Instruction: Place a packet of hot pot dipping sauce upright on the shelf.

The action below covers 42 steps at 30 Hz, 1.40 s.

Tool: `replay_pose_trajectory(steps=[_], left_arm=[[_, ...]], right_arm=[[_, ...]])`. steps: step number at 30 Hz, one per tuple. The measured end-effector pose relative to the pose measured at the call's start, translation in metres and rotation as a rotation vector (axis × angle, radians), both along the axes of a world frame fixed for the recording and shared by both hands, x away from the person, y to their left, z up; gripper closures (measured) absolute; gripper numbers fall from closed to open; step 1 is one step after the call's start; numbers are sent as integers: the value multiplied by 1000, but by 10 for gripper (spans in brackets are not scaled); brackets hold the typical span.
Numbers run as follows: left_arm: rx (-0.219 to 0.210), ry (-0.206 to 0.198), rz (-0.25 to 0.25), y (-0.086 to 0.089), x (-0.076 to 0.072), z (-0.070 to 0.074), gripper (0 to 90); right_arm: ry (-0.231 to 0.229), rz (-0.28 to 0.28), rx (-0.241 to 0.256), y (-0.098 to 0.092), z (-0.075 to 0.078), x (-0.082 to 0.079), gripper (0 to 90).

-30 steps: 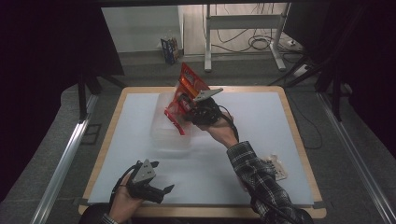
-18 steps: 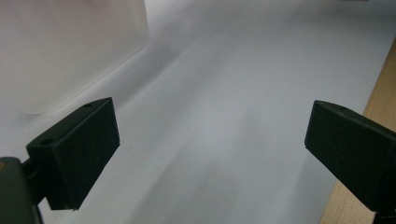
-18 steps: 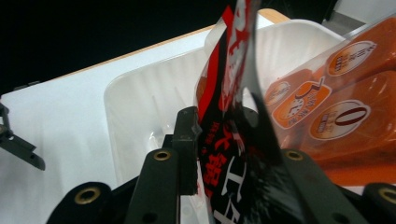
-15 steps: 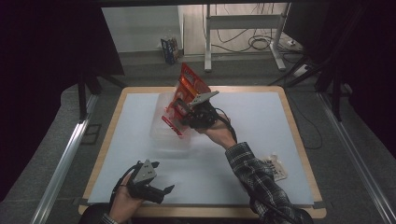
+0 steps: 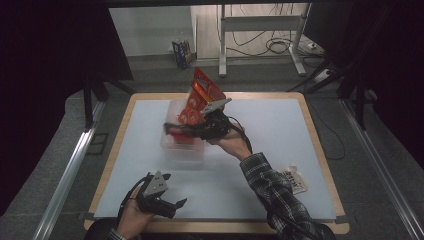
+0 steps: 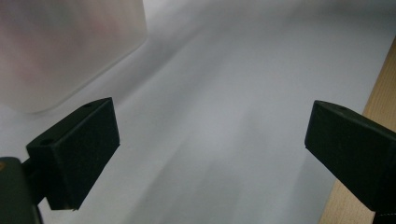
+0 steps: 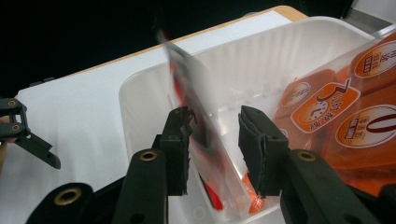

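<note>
Inside the clear bin (image 7: 140, 93), right tongs (image 7: 214, 140) released around red packet (image 7: 187, 79); left tongs (image 6: 210, 149) released.

The bin (image 7: 154, 88) looks like frosted, translucent plastic with smooth walls. The orange pouches (image 7: 341, 126) in it are glossy printed film. The right gripper (image 7: 215, 135) has matt black jaws, probably plastic. The table (image 5: 300, 130) carries a smooth matt white sheet edged in pale wood.

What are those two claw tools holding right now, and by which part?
The left gripper holds nothing. The right gripper stands around a red packet's edge inside the clear tub, jaws parted, so no firm hold.
</note>
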State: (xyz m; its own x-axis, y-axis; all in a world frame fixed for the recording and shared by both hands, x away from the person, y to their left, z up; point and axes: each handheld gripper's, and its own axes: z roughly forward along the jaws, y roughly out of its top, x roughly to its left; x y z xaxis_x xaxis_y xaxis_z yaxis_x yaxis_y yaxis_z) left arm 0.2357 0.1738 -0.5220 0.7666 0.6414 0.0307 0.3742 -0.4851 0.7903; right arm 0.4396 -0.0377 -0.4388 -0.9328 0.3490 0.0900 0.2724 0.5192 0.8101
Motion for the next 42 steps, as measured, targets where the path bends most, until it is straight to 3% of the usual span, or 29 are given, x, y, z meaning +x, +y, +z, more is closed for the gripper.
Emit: replay_pose_trajectory(steps=[7,18,26,29,35,42], left_arm=[[0,1,0,0,0,0,29],[9,2,-4,0,0,0,30],[15,3,-6,-2,0,-1,29],[15,4,-6,-2,0,-1,30],[21,4,-9,-2,0,-1,30],[26,5,-11,-3,0,-2,29]], right_arm=[[11,-8,-12,0,-2,1,604],[2,-14,-38,-2,-2,-2,486],[9,-26,-46,-8,2,-7,343],[7,-28,-65,-10,2,-11,252],[22,-24,-55,-14,0,-16,149],[1,-38,-67,-24,0,-25,36]])
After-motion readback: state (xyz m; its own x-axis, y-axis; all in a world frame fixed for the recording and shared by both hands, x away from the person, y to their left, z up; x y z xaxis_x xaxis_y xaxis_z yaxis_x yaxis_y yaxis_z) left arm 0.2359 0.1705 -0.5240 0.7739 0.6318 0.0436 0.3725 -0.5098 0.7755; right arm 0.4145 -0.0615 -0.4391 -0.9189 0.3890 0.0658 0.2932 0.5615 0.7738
